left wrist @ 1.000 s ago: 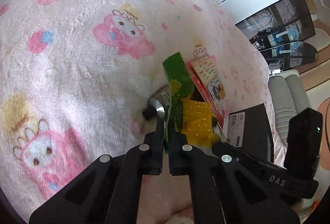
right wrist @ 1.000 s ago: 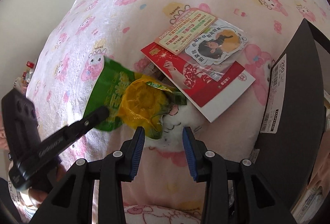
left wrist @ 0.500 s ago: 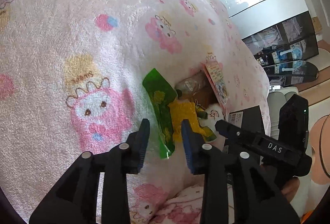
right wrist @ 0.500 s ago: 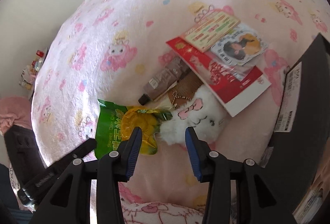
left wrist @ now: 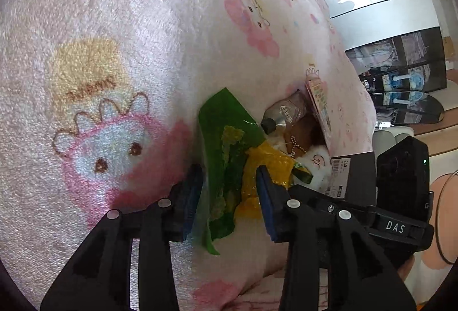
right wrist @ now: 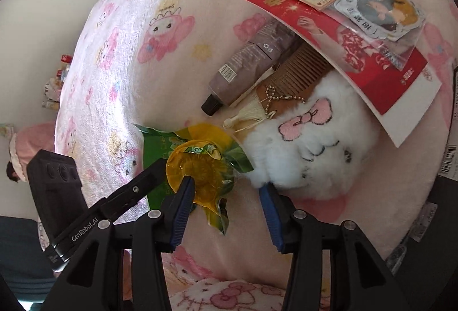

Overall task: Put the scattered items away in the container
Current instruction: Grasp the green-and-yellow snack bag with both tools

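While snack packet [left wrist: 229, 156] lies on blanket [left wrist: 114, 24] | left hand-held gripper [left wrist: 229, 190] released, straddling it | right hand-held gripper [right wrist: 226, 196] opening, empty

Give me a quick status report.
Left gripper open, green snack packet loose between jaws. Right gripper opening, nothing gripped. White plush beside packet.

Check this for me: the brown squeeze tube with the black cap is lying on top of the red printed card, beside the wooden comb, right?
Not quite. The brown squeeze tube lies partly under the red printed card, not on top of it. It is beside the wooden comb, as the right wrist view shows.
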`<state>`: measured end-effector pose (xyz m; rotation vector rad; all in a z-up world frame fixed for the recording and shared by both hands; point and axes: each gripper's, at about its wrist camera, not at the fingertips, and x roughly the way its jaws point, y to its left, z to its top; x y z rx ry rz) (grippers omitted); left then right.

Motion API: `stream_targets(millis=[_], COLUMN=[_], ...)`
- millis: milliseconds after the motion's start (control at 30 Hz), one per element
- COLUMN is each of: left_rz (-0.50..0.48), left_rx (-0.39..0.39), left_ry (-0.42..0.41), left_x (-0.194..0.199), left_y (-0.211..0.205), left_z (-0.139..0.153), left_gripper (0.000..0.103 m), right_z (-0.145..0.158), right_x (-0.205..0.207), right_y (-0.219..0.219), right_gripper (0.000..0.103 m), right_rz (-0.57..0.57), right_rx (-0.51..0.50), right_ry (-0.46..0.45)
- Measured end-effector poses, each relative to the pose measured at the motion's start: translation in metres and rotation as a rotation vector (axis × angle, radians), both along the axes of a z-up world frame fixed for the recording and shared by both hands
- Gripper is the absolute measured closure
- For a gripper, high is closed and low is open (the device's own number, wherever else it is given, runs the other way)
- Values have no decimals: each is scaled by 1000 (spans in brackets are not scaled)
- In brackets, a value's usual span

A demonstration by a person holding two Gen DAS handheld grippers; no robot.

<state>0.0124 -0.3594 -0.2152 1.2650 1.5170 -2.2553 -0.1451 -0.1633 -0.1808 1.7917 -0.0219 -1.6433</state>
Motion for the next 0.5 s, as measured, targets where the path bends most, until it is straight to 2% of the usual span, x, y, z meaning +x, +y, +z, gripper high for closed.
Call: stream_targets(millis=[67, 133, 200, 300, 400, 500], left_rz=[-17, -41, -63, -87, -121, -172], left_rx=[17, 40, -16, -49, -86, -113], left_ry=[27, 61, 56, 89, 134, 189], left_x=[1, 2, 4, 10, 15, 15], left_y=[4, 9, 18, 27, 41, 63], left_z=[5, 13, 29, 53, 84, 118], left_gripper=[75, 75, 75, 75, 75, 75], right_z=[-1, 8, 15, 32, 60, 97], right_x=[1, 8, 14, 29, 43, 51], right_y=[-1, 5, 7, 19, 35, 57], right_gripper=[61, 64, 64, 65, 65, 66], right_rz=[10, 25, 17, -5, -19, -38], right_rx=[-8, -53, -69, -101, -157, -211], right_ry=[0, 5, 26, 63, 108, 188])
